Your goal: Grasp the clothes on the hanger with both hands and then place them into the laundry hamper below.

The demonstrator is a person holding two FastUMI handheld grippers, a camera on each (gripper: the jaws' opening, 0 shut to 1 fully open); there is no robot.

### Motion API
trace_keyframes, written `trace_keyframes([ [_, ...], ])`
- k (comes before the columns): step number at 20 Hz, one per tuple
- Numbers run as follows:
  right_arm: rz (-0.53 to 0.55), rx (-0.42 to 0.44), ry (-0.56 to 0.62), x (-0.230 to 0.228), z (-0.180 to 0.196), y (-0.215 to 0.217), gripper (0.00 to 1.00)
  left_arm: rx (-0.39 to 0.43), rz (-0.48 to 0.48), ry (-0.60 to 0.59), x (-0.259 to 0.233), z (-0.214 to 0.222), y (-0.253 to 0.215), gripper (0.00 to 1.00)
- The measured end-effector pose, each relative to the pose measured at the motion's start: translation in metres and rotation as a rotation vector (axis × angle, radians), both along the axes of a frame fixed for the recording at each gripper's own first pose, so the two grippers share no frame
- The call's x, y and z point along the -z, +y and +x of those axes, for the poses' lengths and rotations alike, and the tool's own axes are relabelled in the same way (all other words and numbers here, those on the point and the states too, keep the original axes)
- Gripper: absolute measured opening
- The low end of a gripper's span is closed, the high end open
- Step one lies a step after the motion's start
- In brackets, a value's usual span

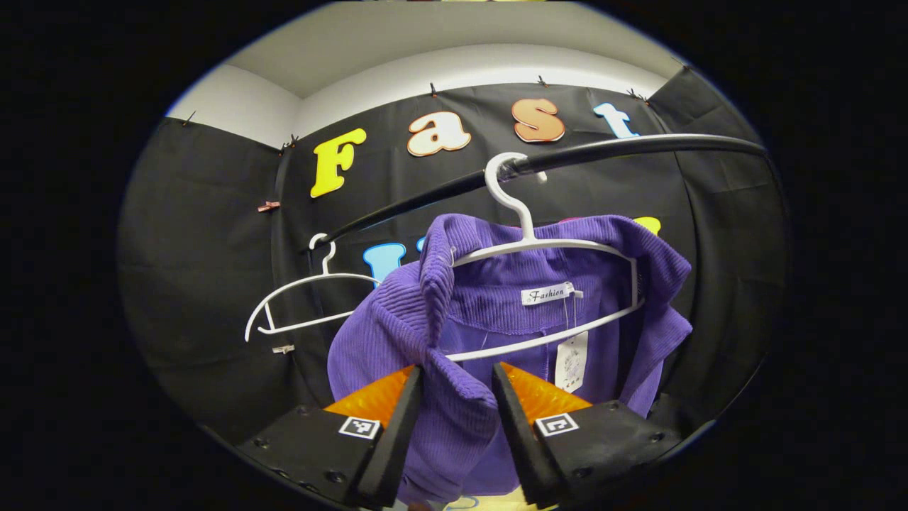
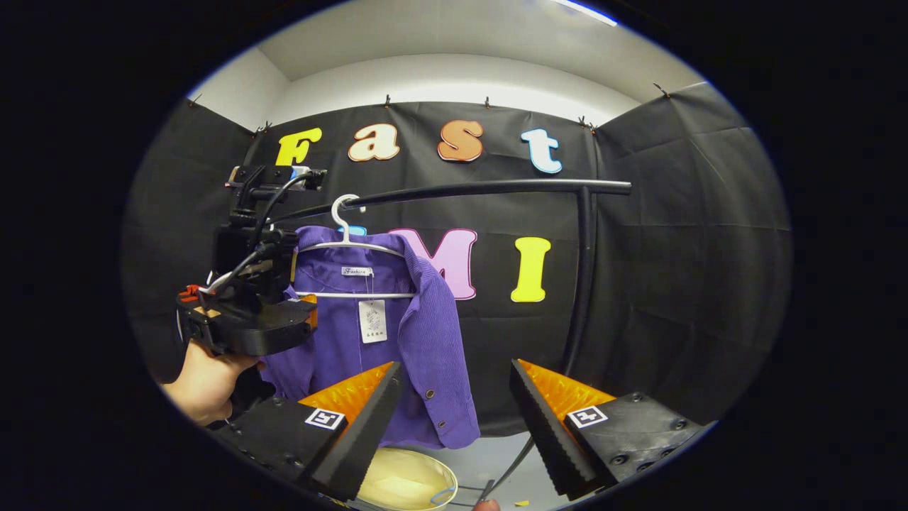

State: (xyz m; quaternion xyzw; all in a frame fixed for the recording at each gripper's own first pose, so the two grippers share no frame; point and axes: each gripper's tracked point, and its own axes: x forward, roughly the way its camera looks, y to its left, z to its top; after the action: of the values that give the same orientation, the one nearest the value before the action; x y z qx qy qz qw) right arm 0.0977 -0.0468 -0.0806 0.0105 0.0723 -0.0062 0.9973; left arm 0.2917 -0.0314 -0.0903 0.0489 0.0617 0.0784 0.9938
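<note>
Black cloth lines the booth walls, with a pale ceiling above and a black rail (image 2: pixel 454 190) running across on an upright post (image 2: pixel 583 284). On the rail hangs a white hanger (image 1: pixel 539 245) that carries a purple corduroy shirt (image 1: pixel 496 305), collar up, with a paper tag (image 1: pixel 571 360) dangling inside the neck. In the left gripper view a second white hanger (image 1: pixel 301 301) hangs bare farther along the rail, to the left of the shirt.

Close to the camera in that view, the left gripper (image 1: pixel 457 404) has a fold of the shirt's shoulder fabric lying between its two fingers. Whether both fingers press on the cloth I cannot tell; a slim gap seems to remain on each side. In the right gripper view the same gripper (image 2: pixel 248 323) sits at the shirt's left edge, held from below by a hand (image 2: pixel 206 383).

The right gripper (image 2: pixel 454 419) stands apart from the shirt, its fingers spread wide with nothing between them, and the shirt's lower hem shows beyond them. Below it, near the bottom of that view, lies the round pale rim of the laundry hamper (image 2: pixel 408 482), under the hanging shirt.
</note>
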Motion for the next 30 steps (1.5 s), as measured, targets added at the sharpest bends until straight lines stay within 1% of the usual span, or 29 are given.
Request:
trace_keyframes([
  [2,0.008,-0.02,-0.023,-0.002,0.018,0.007,0.98,-0.01,0.007,-0.007,0.001,-0.001,0.005,0.48],
  [3,0.011,-0.034,-0.043,-0.006,0.029,0.013,0.98,-0.011,-0.003,-0.001,0.004,-0.004,0.007,0.43],
  [4,0.02,-0.054,-0.063,-0.007,0.043,0.02,0.98,-0.015,-0.016,0.004,0.005,-0.006,0.01,0.34],
  [5,0.028,-0.078,-0.077,-0.006,0.058,0.028,0.99,-0.012,-0.032,0.001,0.002,-0.009,0.014,0.34],
  [6,0.038,-0.094,-0.085,-0.004,0.074,0.034,0.98,-0.012,-0.051,-0.014,-0.003,-0.012,0.018,0.23],
  [8,0.076,-0.116,-0.093,0.0,0.102,0.047,0.96,-0.027,-0.079,-0.037,-0.011,-0.022,0.034,0.12],
  [9,0.099,-0.123,-0.095,0.003,0.116,0.053,0.97,-0.035,-0.086,-0.034,-0.009,-0.025,0.038,0.08],
  [12,0.159,-0.136,-0.083,0.017,0.155,0.069,0.99,-0.013,-0.092,-0.017,-0.009,-0.029,0.042,0.09],
  [13,0.177,-0.138,-0.096,0.018,0.167,0.073,0.99,-0.007,-0.086,-0.016,-0.009,-0.03,0.043,0.07],
  [15,0.166,-0.117,-0.13,0.019,0.193,0.073,0.98,0.003,-0.089,-0.009,-0.009,-0.031,0.043,0.09],
  [16,0.146,-0.097,-0.142,0.021,0.205,0.071,0.97,0.007,-0.092,-0.006,-0.01,-0.031,0.043,0.07],
  [17,0.126,-0.068,-0.144,0.026,0.217,0.067,0.96,0.009,-0.094,0.0,-0.009,-0.03,0.042,0.09],
  [18,0.112,-0.044,-0.144,0.029,0.223,0.064,0.83,0.008,-0.093,0.003,-0.009,-0.029,0.043,0.07],
  [20,0.109,-0.059,-0.139,0.034,0.233,0.07,0.58,0.0,-0.083,0.007,-0.009,-0.027,0.046,0.09],
  [21,0.102,-0.058,-0.132,0.038,0.242,0.07,0.58,-0.002,-0.079,0.008,-0.008,-0.026,0.047,0.09],
  [22,0.097,-0.013,-0.112,0.044,0.238,0.058,0.41,-0.001,-0.077,0.009,-0.008,-0.025,0.047,0.09],
  [23,0.126,-0.024,-0.117,0.047,0.241,0.056,0.25,0.006,-0.078,0.012,-0.007,-0.025,0.046,0.09],
  [24,0.133,-0.041,-0.13,0.042,0.241,0.057,0.09,0.012,-0.078,0.011,-0.007,-0.024,0.045,0.07],
  [25,0.092,-0.04,-0.141,0.042,0.242,0.052,0.12,0.012,-0.075,0.001,-0.008,-0.024,0.048,0.09],
  [26,0.036,-0.03,-0.165,0.037,0.241,0.044,0.12,-0.001,-0.07,-0.011,-0.011,-0.025,0.053,0.09],
  [27,-0.026,-0.01,-0.208,0.026,0.239,0.033,0.12,-0.012,-0.069,-0.021,-0.014,-0.026,0.057,0.06],
  [30,-0.202,0.068,-0.343,-0.014,0.234,0.005,0.12,-0.031,-0.052,-0.048,-0.028,-0.024,0.071,0.05],
])
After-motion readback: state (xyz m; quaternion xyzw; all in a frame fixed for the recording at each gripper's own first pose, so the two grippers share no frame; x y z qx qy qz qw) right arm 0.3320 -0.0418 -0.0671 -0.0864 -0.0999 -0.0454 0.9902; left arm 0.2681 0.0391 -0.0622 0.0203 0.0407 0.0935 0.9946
